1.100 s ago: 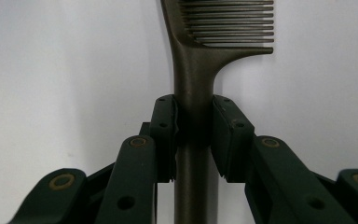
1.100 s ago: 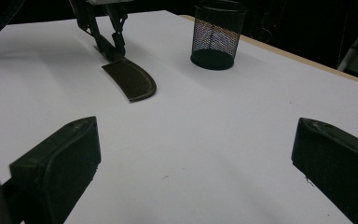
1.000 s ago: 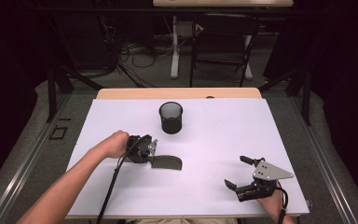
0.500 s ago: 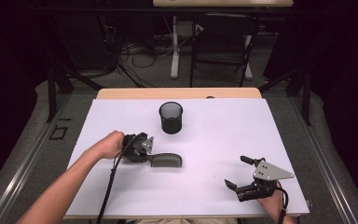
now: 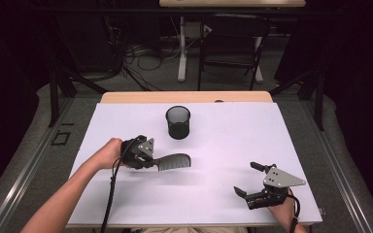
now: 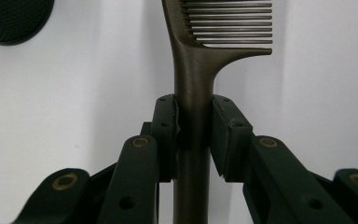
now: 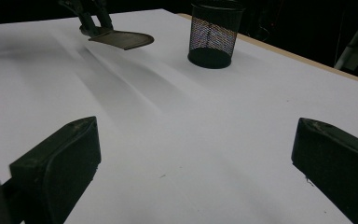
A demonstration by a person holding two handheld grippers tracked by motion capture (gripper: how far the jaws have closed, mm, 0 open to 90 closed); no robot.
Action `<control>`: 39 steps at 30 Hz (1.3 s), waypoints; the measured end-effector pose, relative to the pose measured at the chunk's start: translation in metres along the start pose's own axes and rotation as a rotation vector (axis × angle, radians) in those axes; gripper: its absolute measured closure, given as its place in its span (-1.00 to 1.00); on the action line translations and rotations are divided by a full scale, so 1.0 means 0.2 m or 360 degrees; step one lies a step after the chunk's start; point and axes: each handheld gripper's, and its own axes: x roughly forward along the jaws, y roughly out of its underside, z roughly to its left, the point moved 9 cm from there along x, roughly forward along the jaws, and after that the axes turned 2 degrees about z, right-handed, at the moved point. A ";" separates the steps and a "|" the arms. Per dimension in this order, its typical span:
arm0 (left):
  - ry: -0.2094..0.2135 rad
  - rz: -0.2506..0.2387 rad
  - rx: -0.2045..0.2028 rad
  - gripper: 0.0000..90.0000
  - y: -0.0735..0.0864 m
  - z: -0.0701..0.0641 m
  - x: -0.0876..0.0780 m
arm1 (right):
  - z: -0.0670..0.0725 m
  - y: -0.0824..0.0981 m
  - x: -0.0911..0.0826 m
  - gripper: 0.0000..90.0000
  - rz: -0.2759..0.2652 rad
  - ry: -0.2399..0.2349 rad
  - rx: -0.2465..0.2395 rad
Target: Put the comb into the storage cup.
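A: What has the left claw got hold of?

B: A dark comb. In the left gripper view the two pads are pressed against the comb's handle from either side, and the handle runs straight out ahead between them. The teeth lie beyond the pads, on the right of the handle in that view.

A: Is the comb on the table?

B: No. In the right gripper view the comb hangs above the white table, with its shadow under it. It lies roughly level, sticking out from the claw toward the middle of the table.

A: What else is near that claw?

B: A black mesh cup stands upright beyond the comb's tip, a little farther from the person, near but apart from it. In the left gripper view the cup sits off to the upper left of the jaws.

A: And the right claw?

B: Its jaws stand wide apart with nothing between them, just above the table at the near right edge. In its own view the bare table lies between the two jaws, and the comb and cup are well ahead of it.
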 end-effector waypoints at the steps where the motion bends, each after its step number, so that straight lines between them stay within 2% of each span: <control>1: 0.0002 -0.0023 -0.0021 0.62 0.00 0.00 0.00 | 0.00 0.00 0.00 -0.98 0.0000 -0.0001 0.0000; 13: -0.0010 -0.0210 -0.0154 0.62 -0.04 -0.04 -0.05 | 0.00 0.00 0.00 -0.98 0.0004 0.0004 -0.0005; 19: -0.0061 -0.0261 -0.0226 0.62 -0.06 -0.03 -0.07 | 0.00 0.00 0.00 -0.98 0.0002 0.0003 -0.0004; 25: -0.0098 -0.0345 -0.0315 0.62 -0.07 -0.03 -0.08 | 0.00 0.00 0.00 -0.98 0.0005 0.0000 0.0004; 39: -0.0200 -0.0467 -0.0432 0.62 -0.09 -0.05 -0.10 | 0.00 0.01 0.01 -0.98 0.0014 0.0006 -0.0002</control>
